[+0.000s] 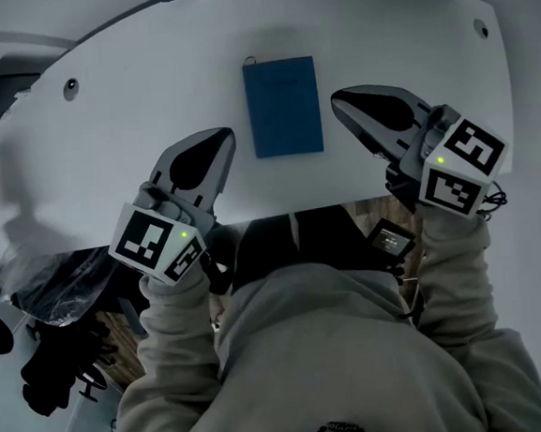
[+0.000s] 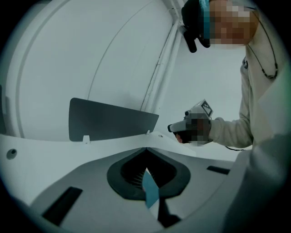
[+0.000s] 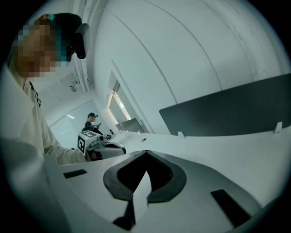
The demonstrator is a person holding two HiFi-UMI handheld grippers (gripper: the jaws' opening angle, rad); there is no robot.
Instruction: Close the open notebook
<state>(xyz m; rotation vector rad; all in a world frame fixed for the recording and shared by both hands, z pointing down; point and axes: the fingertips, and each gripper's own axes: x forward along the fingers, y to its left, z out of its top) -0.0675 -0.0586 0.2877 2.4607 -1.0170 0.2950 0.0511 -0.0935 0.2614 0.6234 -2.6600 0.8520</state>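
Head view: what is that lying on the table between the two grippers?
A closed blue notebook lies on the white table, between the left gripper and right gripper; the head view shows it.

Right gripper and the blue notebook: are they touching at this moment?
Apart. The head view shows a strip of bare white table between the shut tips of the right gripper and the right edge of the notebook.

No word, number or brand can be read anywhere. The only signs are black-and-white square markers [image 1: 148, 236] on the left gripper [image 1: 222, 136] and right gripper [image 1: 338, 99].
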